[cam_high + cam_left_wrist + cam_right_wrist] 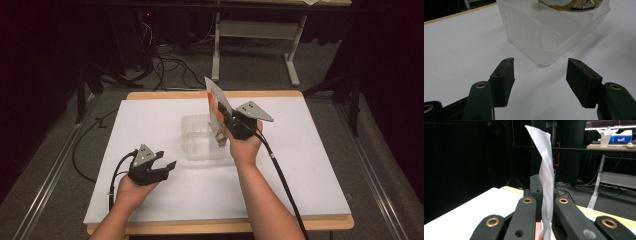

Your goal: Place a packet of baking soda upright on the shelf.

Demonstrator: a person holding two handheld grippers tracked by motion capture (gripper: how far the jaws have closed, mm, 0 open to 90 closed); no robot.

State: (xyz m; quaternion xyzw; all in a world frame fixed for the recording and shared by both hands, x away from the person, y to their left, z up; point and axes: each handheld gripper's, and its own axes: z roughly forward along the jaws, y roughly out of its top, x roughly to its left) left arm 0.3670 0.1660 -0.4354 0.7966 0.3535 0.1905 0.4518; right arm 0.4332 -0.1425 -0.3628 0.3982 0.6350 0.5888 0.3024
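My right gripper (pixel 223 119) hangs over a translucent plastic box (pixel 192 150) at the middle of the white table top, shut on a flat white and orange packet (pixel 214 100). The packet stands on edge and its lower end dips into the box. In the right gripper view the packet (pixel 545 152) rises pinched between the jaws of the right gripper (pixel 545 193). My left gripper (pixel 167 167) rests low at the front left, open and holding nothing. Seen from the left gripper (pixel 541 77), the box (pixel 529 27) is just ahead, with the packet's lower end (pixel 571 7) inside it.
The white sheet (pixel 300 165) covers a wooden table with a bare edge at front and back. Behind it stand a white-legged desk (pixel 255 30) and floor cables (pixel 165 65). A tissue box (pixel 620 137) sits on a far desk. Metal rails run along both sides.
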